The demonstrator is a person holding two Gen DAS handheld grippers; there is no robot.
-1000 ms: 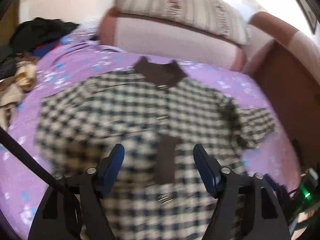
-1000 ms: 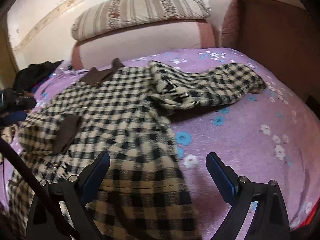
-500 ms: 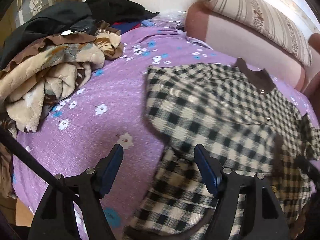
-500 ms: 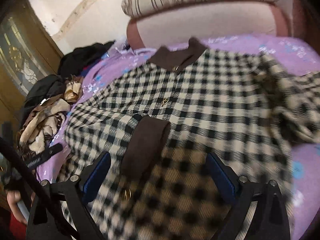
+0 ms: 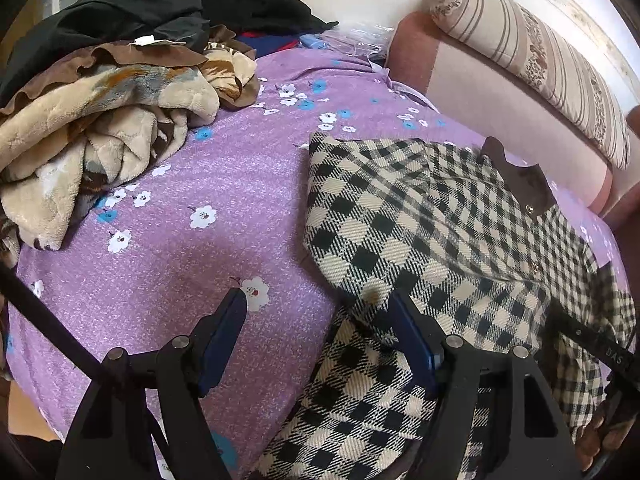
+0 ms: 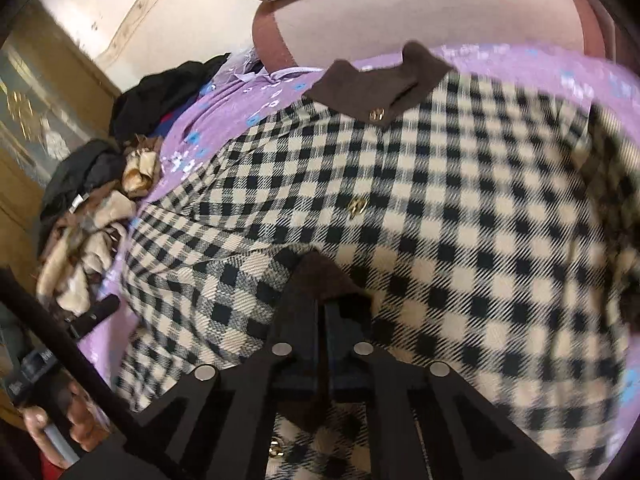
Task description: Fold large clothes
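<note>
A black-and-cream checked coat [image 5: 440,232] with a brown collar [image 5: 520,184] lies on the purple flowered bedsheet [image 5: 208,184]. It also fills the right wrist view [image 6: 440,220]. My left gripper [image 5: 318,312] is open, low over the sheet at the coat's left edge; its right finger [image 5: 412,336] touches the fabric. My right gripper [image 6: 324,304] is shut on the coat at its brown pocket flap [image 6: 316,276], near the front.
A pile of blankets and dark clothes [image 5: 104,92] sits at the left of the bed. A pink headboard [image 5: 500,100] with a striped pillow [image 5: 540,52] stands behind. The other gripper and hand [image 6: 60,392] show at lower left.
My right gripper has closed on the coat's pocket flap after swinging left from the sleeve. My left gripper swung to the coat's left edge and dropped closer.
</note>
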